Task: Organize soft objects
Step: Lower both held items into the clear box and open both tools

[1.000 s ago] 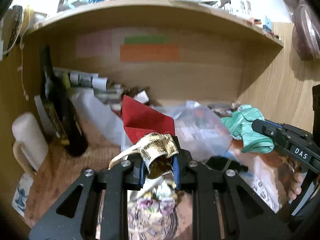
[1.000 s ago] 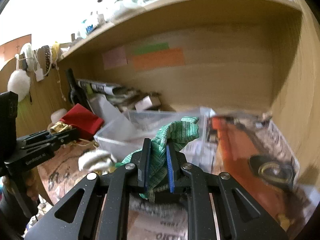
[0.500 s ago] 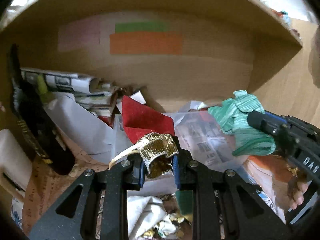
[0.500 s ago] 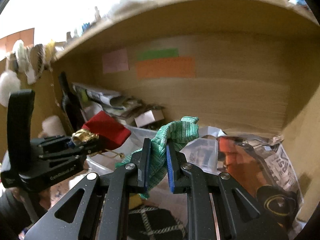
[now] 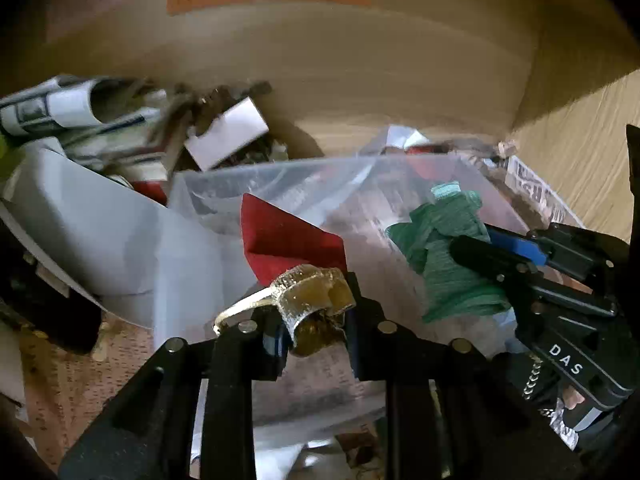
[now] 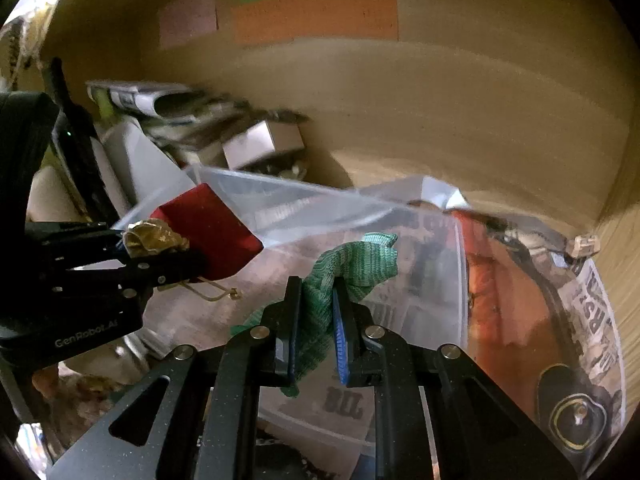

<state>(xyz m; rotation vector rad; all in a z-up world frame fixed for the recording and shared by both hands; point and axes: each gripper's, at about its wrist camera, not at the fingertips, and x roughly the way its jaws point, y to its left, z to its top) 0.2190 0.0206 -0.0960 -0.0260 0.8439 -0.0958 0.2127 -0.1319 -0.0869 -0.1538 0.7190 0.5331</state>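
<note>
My left gripper [image 5: 314, 312] is shut on a red pouch [image 5: 288, 236] with a gold gathered top [image 5: 316, 300] and holds it over a clear plastic bin [image 5: 280, 184]. It also shows in the right wrist view [image 6: 156, 240], with the red pouch [image 6: 212, 236] at the left. My right gripper [image 6: 314, 312] is shut on a green knitted cloth [image 6: 352, 260] and holds it over the same clear bin [image 6: 304, 200]. In the left wrist view the green cloth [image 5: 448, 256] and right gripper [image 5: 492, 248] are at the right.
I am inside a wooden shelf bay with coloured paper labels [image 6: 312, 12] on the back wall. Rolled newspapers [image 5: 68, 104], a white box [image 5: 228, 132] and white sheets [image 5: 100, 232] lie at the left. Newspaper [image 6: 592, 320] lines the floor at the right.
Both grippers have moved forward, deeper into the shelf bay, and now hold their items over the clear bin. Both grips are unchanged.
</note>
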